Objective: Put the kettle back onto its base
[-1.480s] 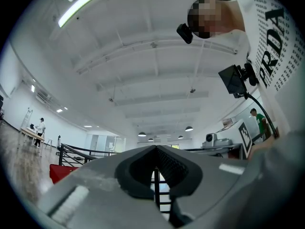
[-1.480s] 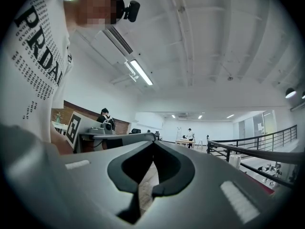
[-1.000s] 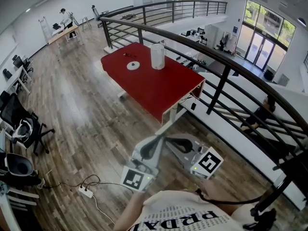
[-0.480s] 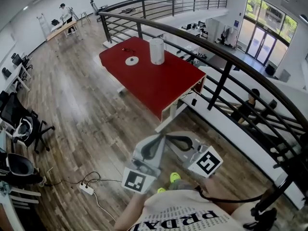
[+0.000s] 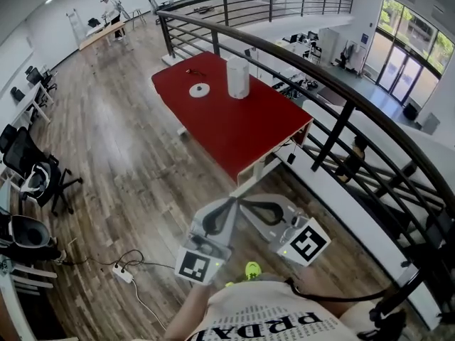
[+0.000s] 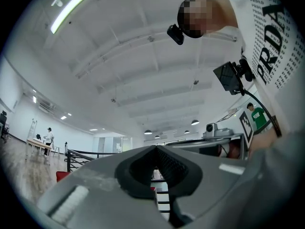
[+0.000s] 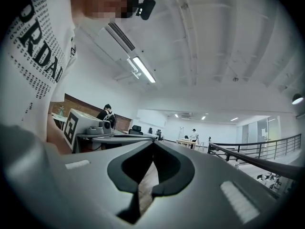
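A white kettle (image 5: 237,77) stands upright on the red table (image 5: 249,137) far ahead. Its round white base (image 5: 199,89) lies on the table just left of it, apart from it. Both grippers are held close to the person's body, well short of the table, with their tips side by side. The left gripper (image 5: 229,204) is shut and holds nothing. The right gripper (image 5: 243,204) is shut too, also with nothing in it. In the left gripper view the left gripper (image 6: 155,150) points slightly upward towards the ceiling. The right gripper (image 7: 152,145) shows the same way in its own view.
A black railing (image 5: 334,94) curves behind and to the right of the table. Office chairs (image 5: 35,180) stand at the left. A power strip (image 5: 122,273) with cables lies on the wooden floor. A person (image 5: 110,9) works at a far desk.
The person has stepped forward a little and both shut grippers moved along with them, tips still together. A yellow-green shoe now shows below the grippers.
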`<state>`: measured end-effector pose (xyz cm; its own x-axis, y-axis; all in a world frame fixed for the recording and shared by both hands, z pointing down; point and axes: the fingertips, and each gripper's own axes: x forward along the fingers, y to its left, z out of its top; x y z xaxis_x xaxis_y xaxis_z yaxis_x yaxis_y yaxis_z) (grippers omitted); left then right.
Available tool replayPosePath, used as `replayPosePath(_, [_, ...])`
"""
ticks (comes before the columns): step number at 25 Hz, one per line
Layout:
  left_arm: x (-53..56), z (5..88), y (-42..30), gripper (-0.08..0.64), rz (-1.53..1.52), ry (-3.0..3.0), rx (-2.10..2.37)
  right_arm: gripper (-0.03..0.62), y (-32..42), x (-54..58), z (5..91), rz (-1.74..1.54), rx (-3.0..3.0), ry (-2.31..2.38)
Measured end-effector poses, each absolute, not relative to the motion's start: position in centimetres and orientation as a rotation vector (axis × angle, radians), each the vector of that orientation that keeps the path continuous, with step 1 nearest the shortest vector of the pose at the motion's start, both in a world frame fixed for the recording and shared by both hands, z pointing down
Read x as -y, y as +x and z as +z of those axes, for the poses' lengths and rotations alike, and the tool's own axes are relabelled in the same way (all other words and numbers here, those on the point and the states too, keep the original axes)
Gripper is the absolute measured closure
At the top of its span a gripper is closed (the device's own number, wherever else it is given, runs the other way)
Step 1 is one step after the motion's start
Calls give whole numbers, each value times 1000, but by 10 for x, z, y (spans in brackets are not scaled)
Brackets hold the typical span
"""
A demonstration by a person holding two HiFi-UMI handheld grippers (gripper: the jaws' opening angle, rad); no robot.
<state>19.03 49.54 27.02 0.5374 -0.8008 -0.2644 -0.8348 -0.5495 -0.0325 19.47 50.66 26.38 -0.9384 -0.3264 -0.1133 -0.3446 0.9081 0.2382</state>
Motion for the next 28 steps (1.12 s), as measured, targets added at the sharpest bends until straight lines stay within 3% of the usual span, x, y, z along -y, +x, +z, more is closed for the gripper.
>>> replayPosePath(13, [-424,288,200,568,234,-2608,-1420,589,220,-432,293,340,-3059,-536])
replayPosePath(28, [-328,282,124,568,295,-2681,-1359,589,149,-328,294,307,-3093,-643])
